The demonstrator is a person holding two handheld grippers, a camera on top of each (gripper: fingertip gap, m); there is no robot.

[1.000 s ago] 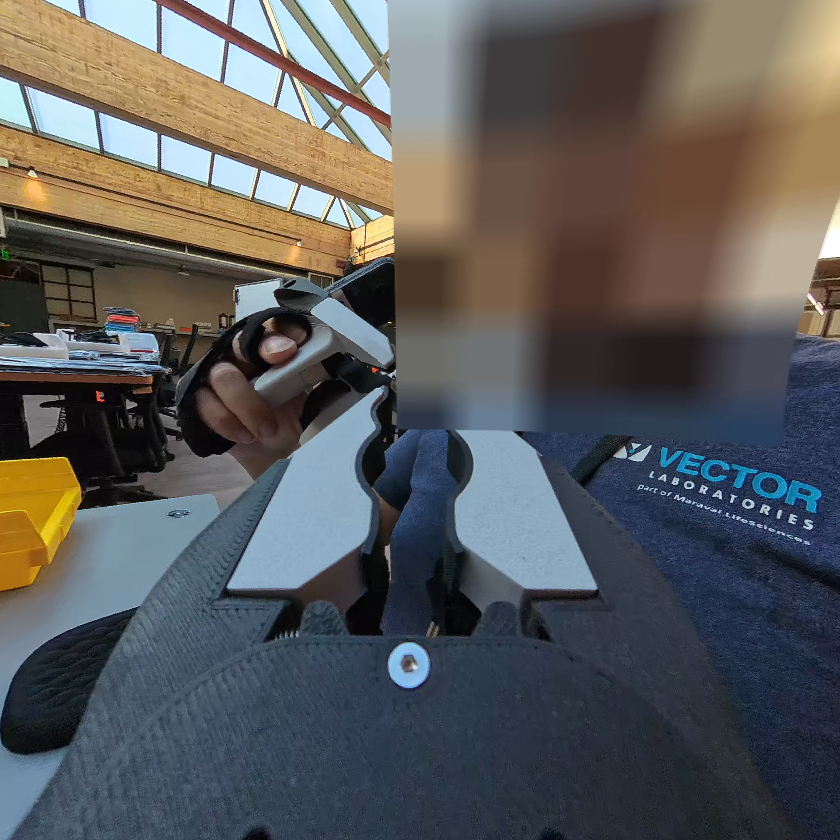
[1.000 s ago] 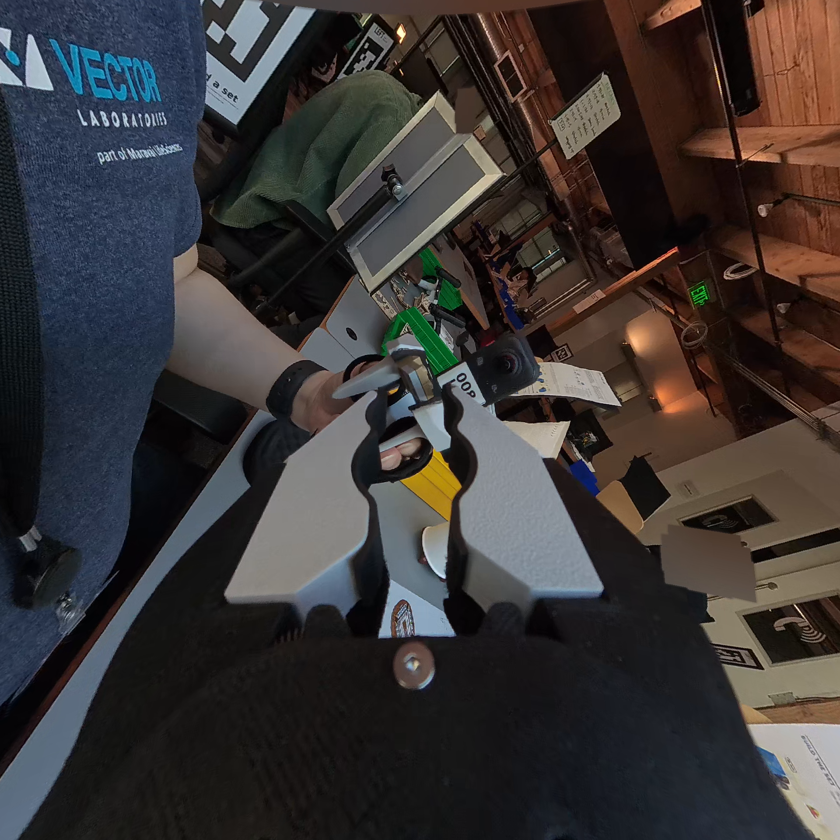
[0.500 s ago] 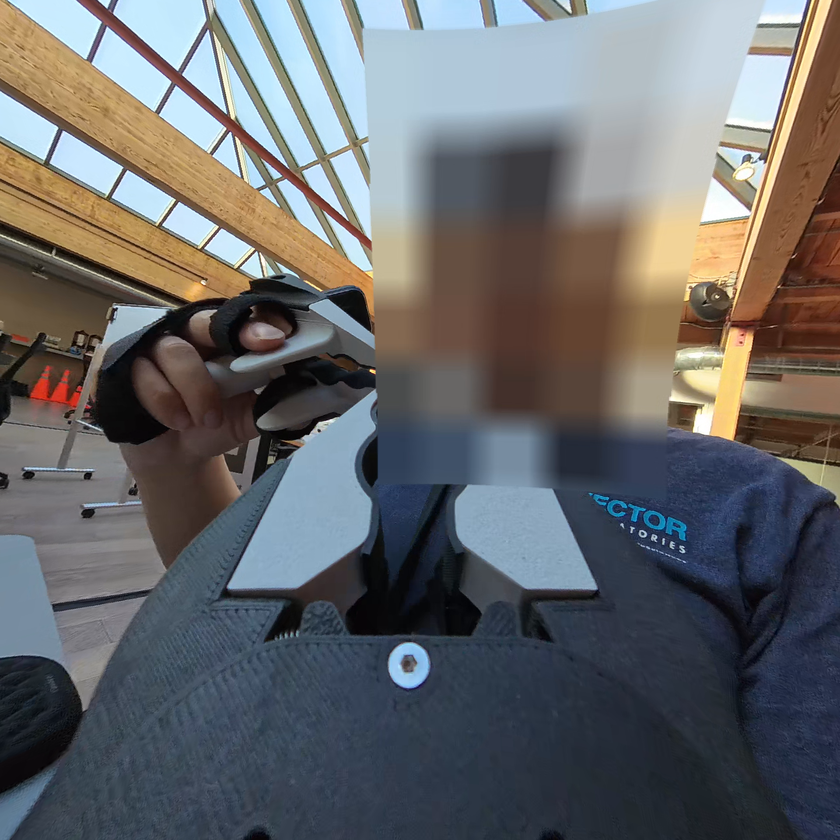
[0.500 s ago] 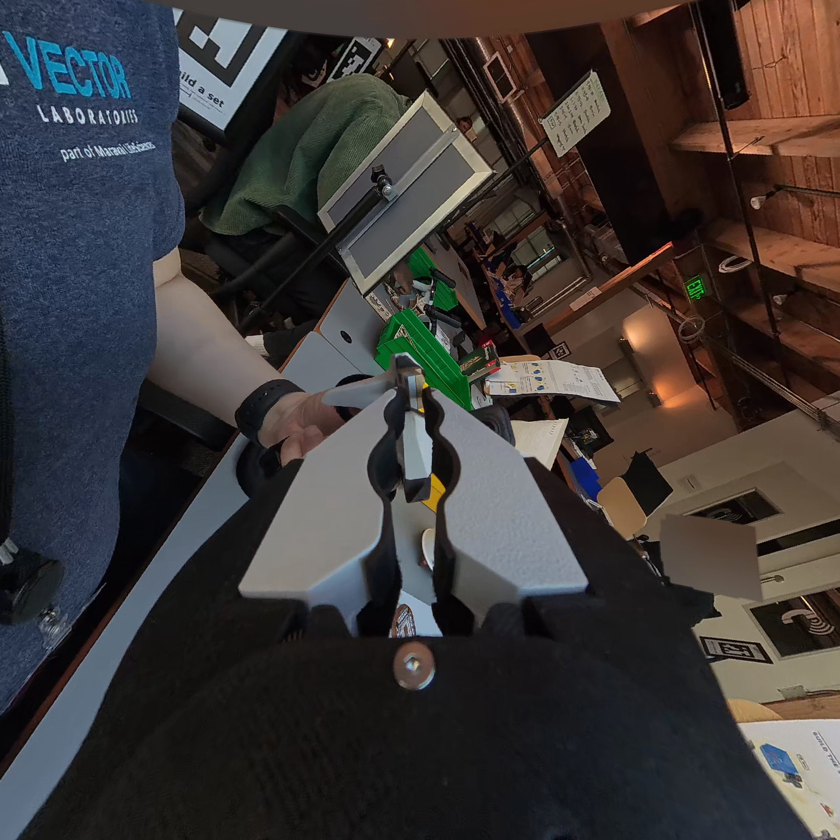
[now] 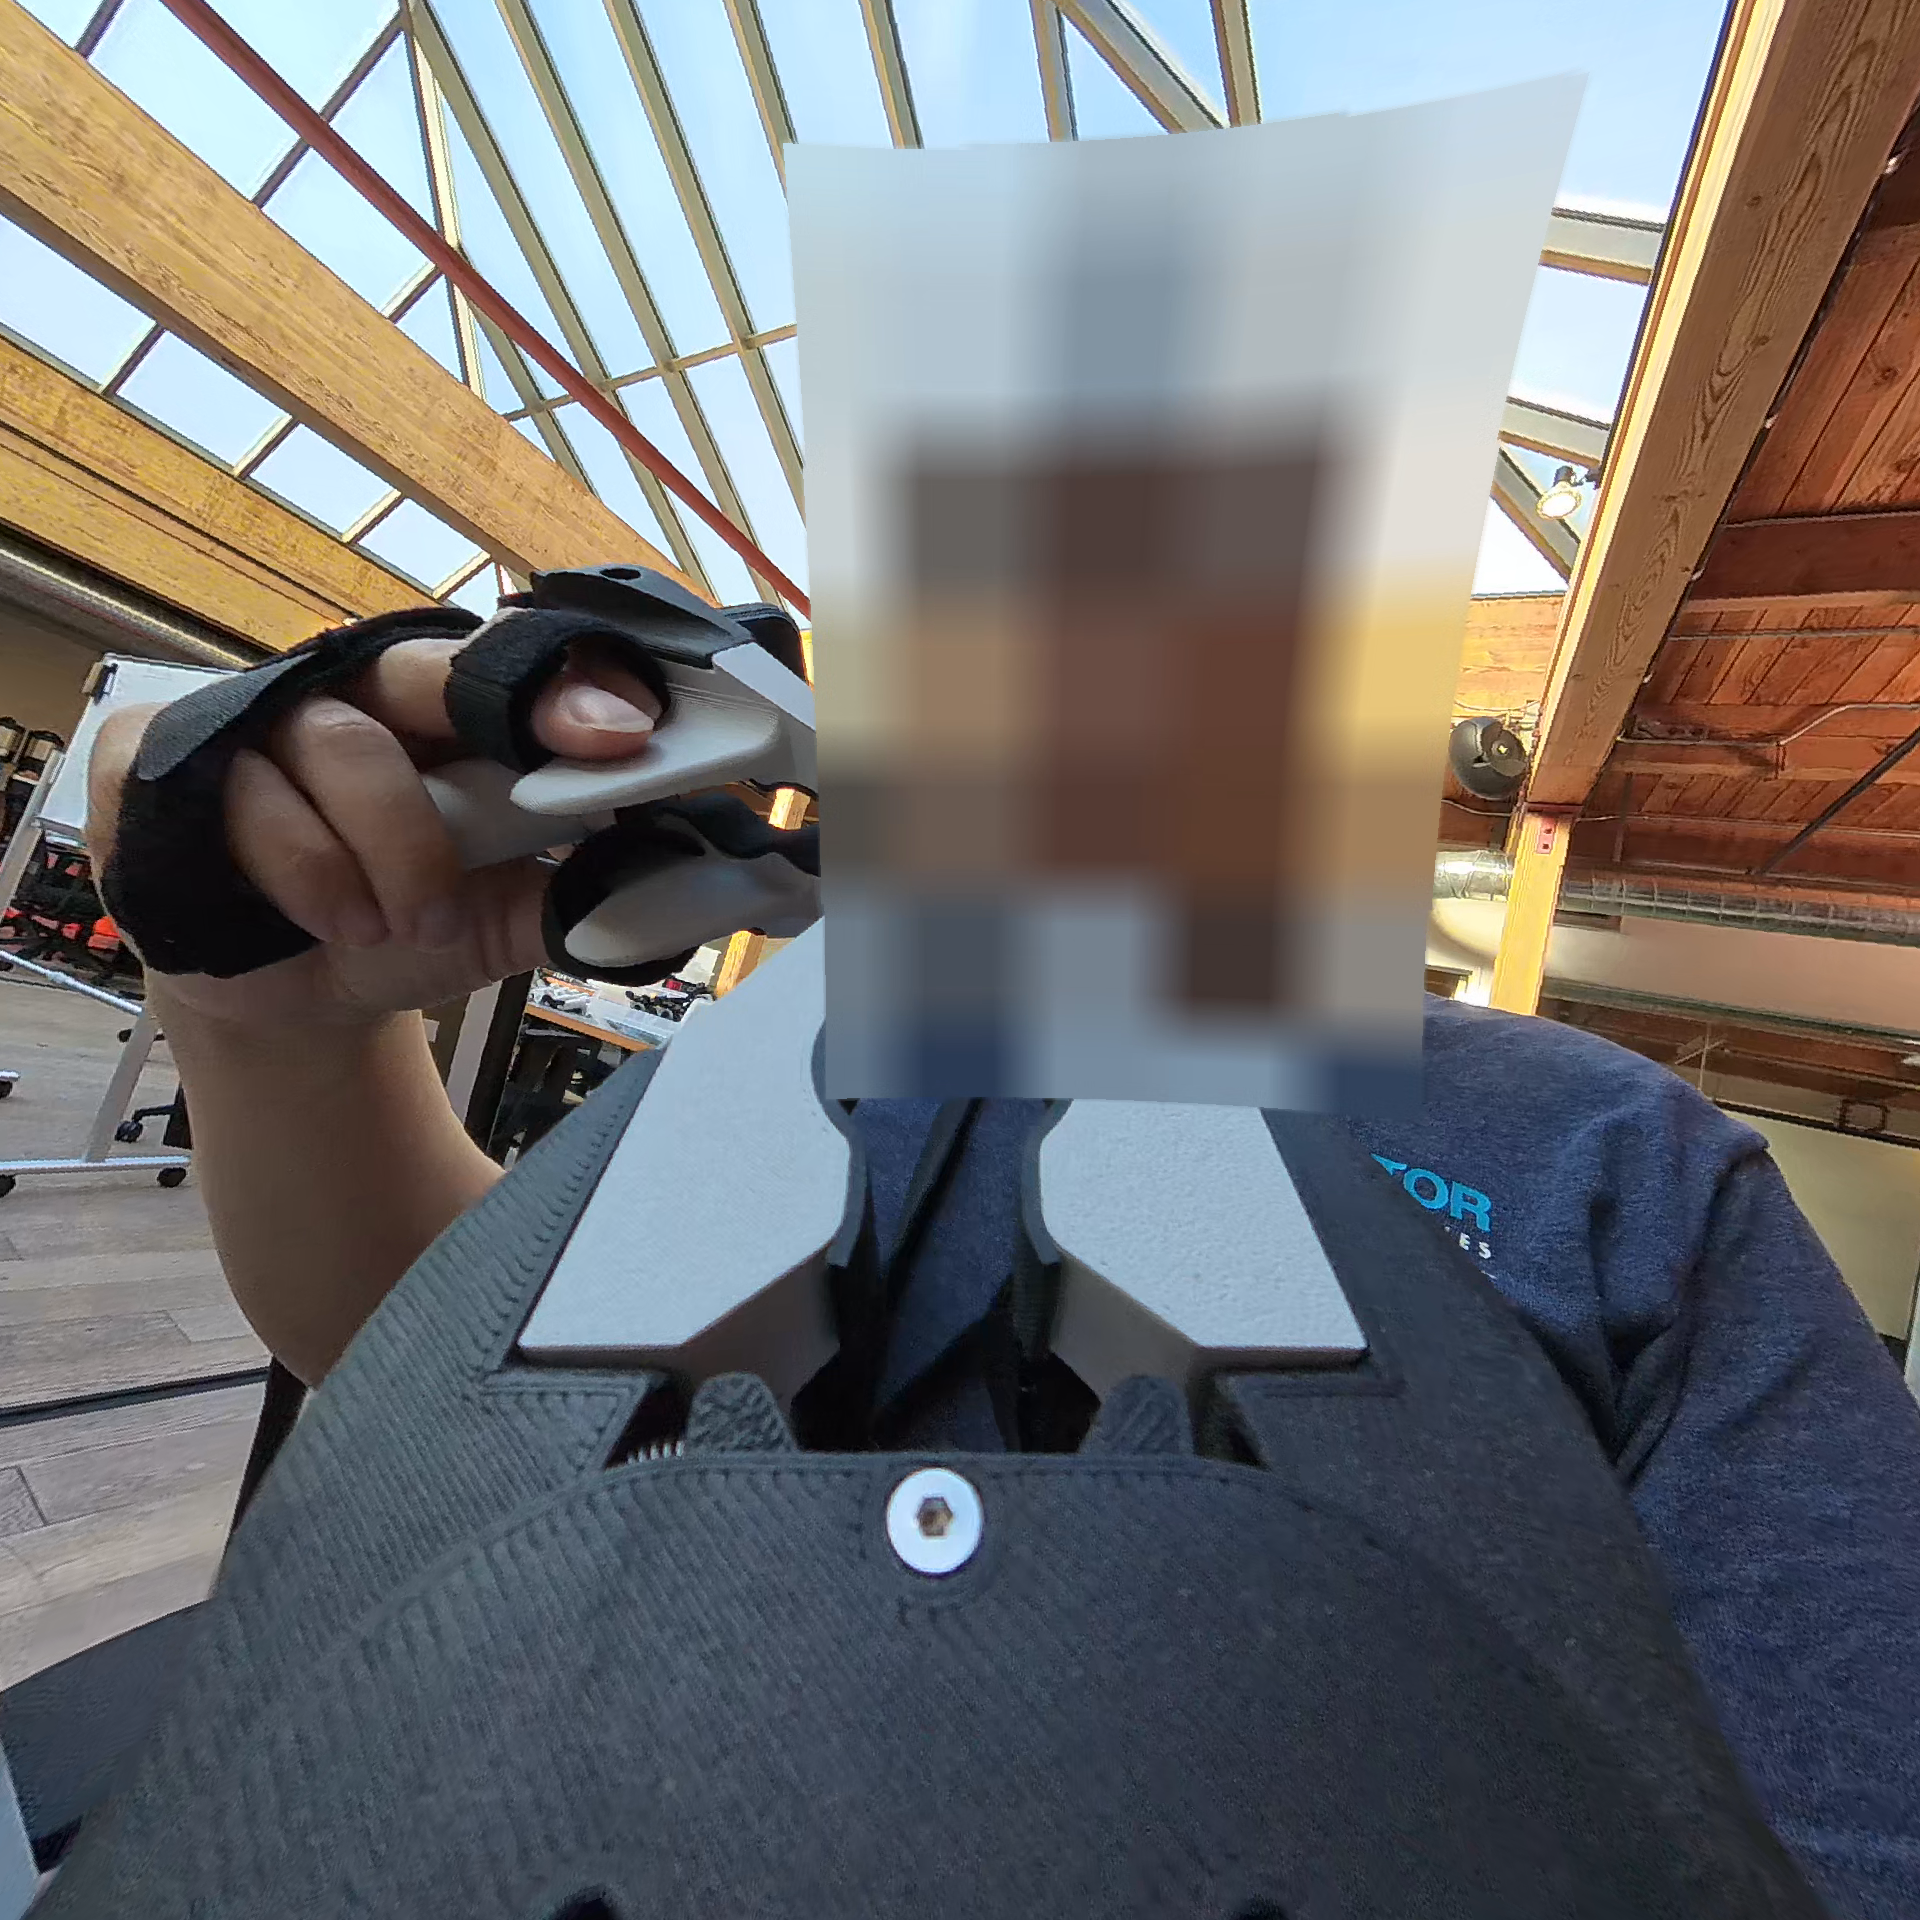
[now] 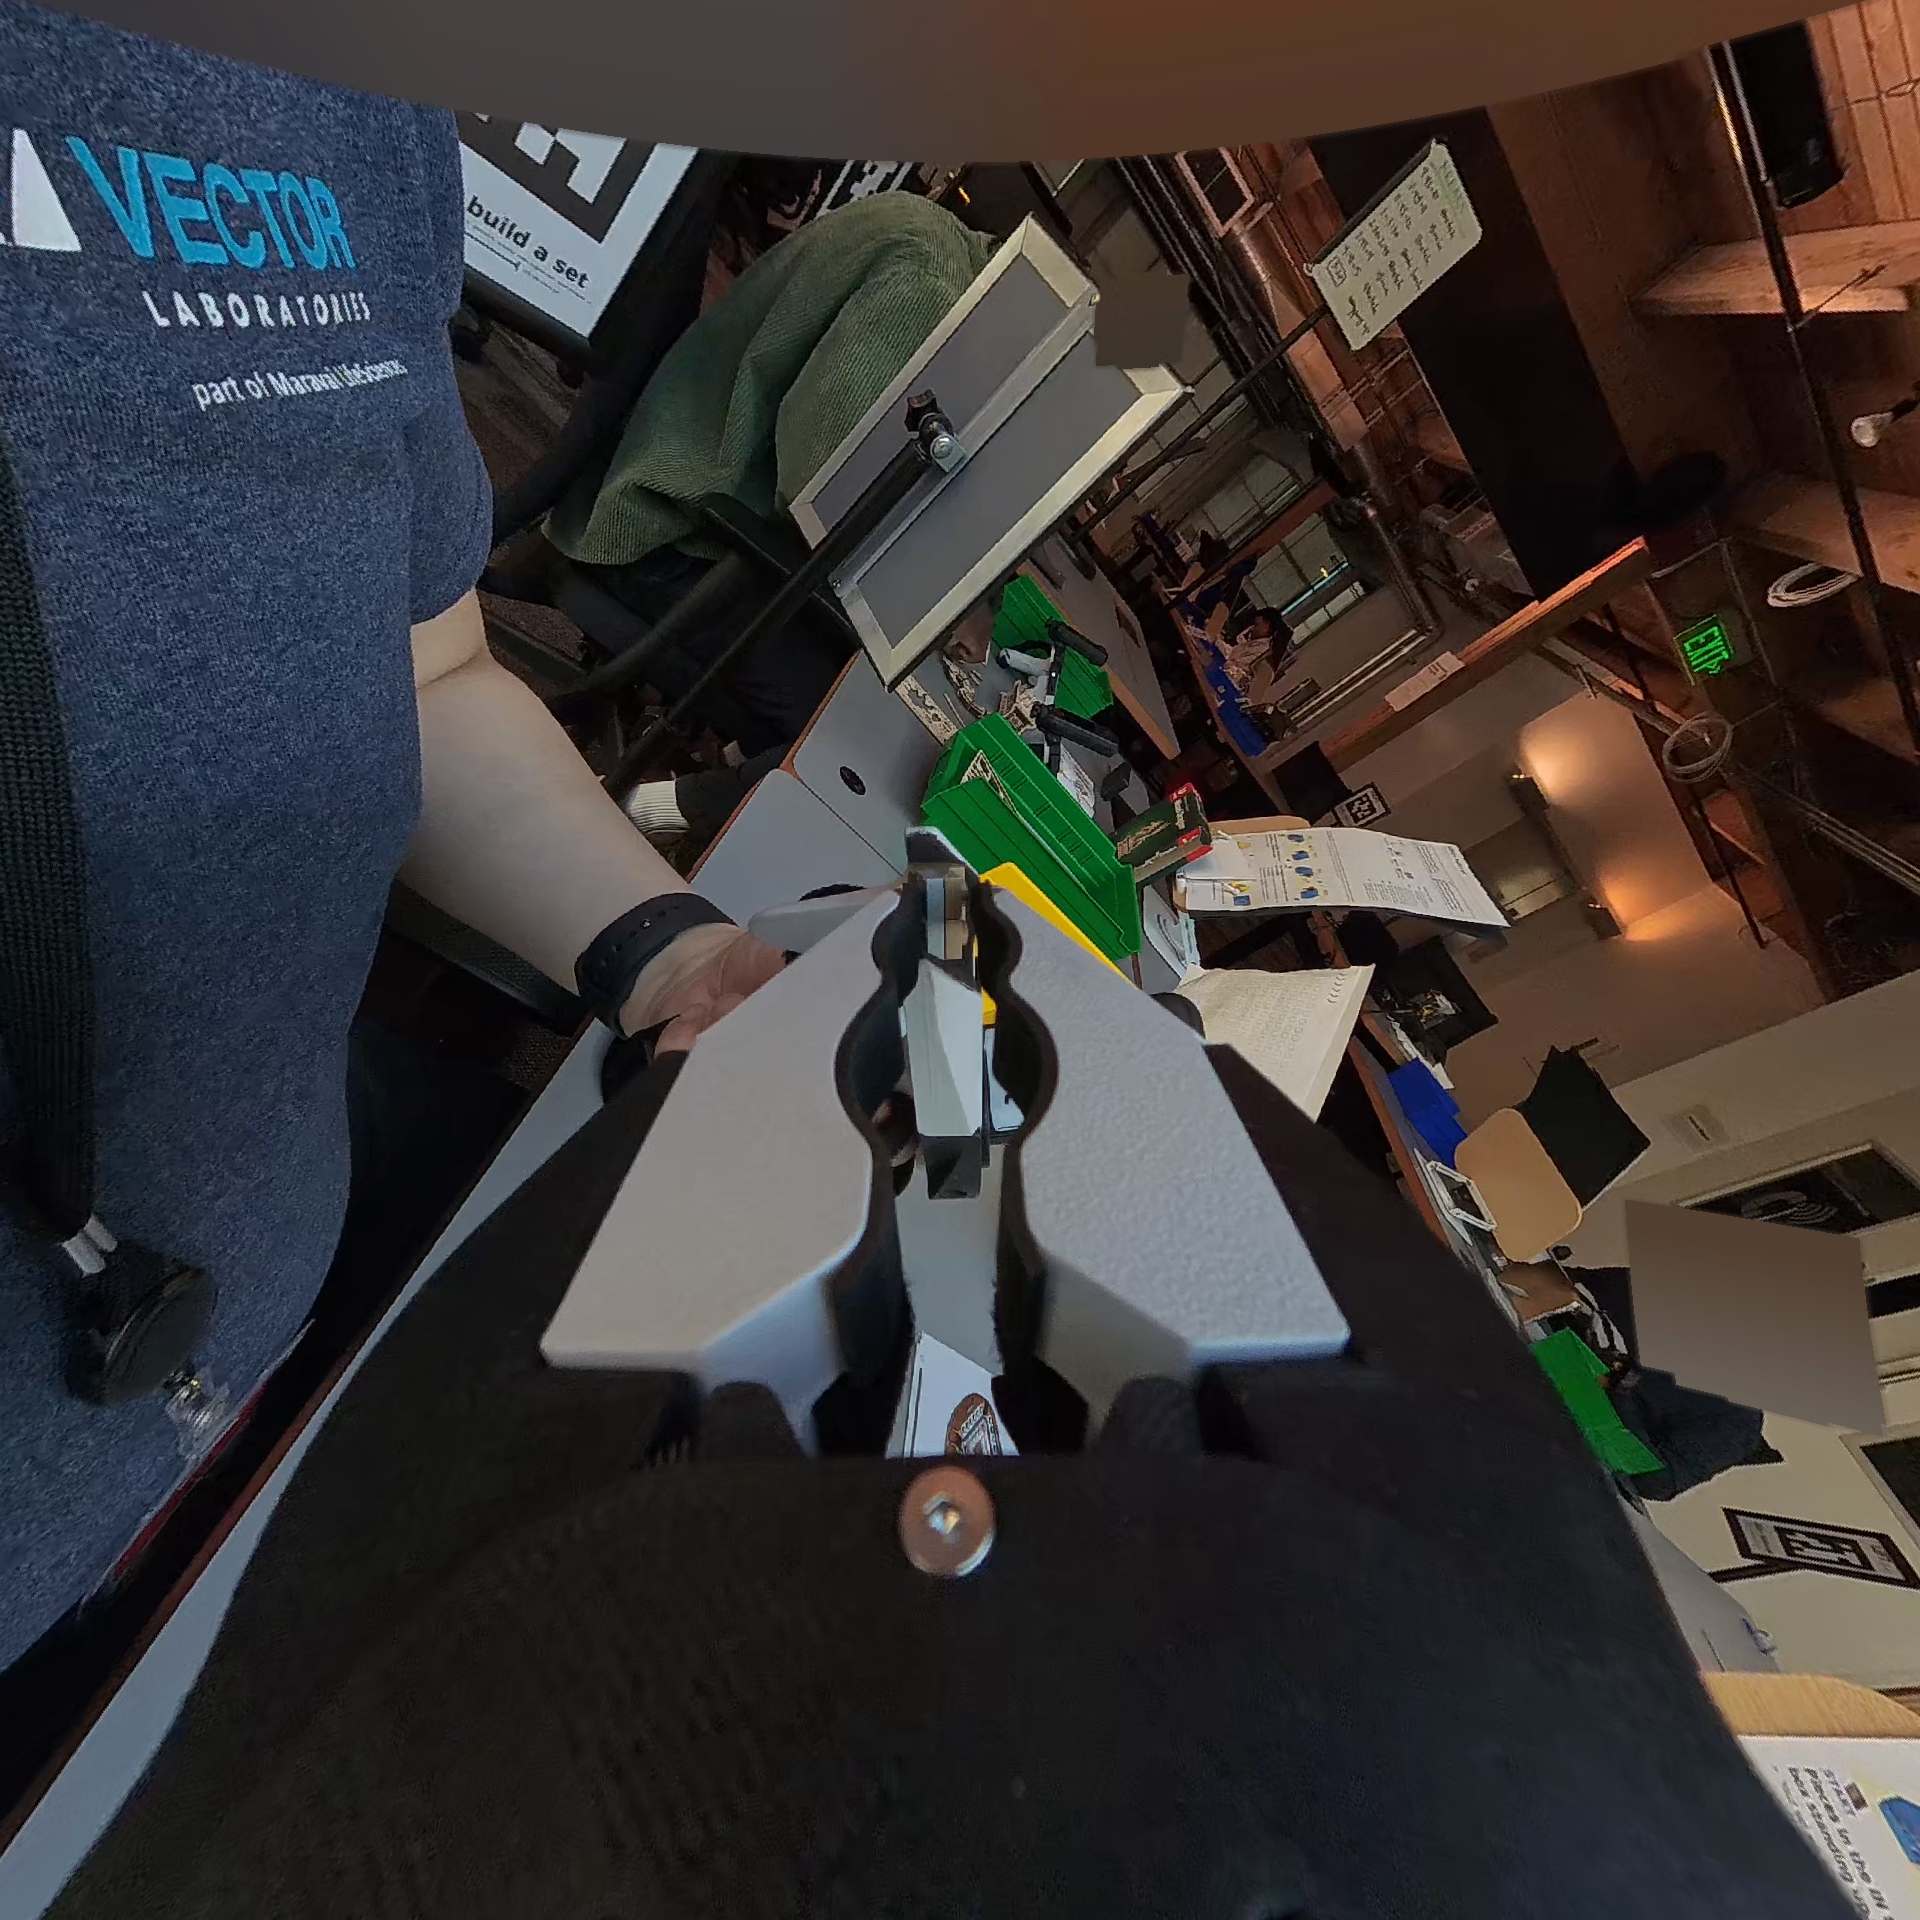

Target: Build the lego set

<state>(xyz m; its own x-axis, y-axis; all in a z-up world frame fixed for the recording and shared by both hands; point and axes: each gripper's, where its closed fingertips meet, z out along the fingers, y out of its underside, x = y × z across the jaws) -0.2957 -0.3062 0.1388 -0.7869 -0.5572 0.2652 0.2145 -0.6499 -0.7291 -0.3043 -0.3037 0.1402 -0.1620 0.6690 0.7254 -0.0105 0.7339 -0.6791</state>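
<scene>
No lego pieces show in either view. My left gripper [image 5: 940,1117] points up at the person's dark blue shirt [image 5: 1610,1299]. Its jaws stand apart with nothing seen between them, and a blur patch hides the tips. My right gripper [image 6: 942,899] is tilted over the grey table [image 6: 810,852], its jaws a narrow gap apart. The left gripper [image 6: 940,1039] shows edge-on through that gap, held by a hand with a black wristband. The right gripper also shows in the left wrist view [image 5: 623,769], held in a strapped hand at the left.
On the table lie a green bin [image 6: 1029,821], a yellow bin [image 6: 1049,920], a printed instruction sheet [image 6: 1340,873] and a white booklet [image 6: 1278,1029]. A framed grey panel on an arm [image 6: 987,468] stands beyond the table. The person's torso [image 6: 208,623] fills the left.
The left gripper has tilted up from the table towards the roof. The right gripper's jaws have narrowed, and the left gripper now lines up edge-on between them.
</scene>
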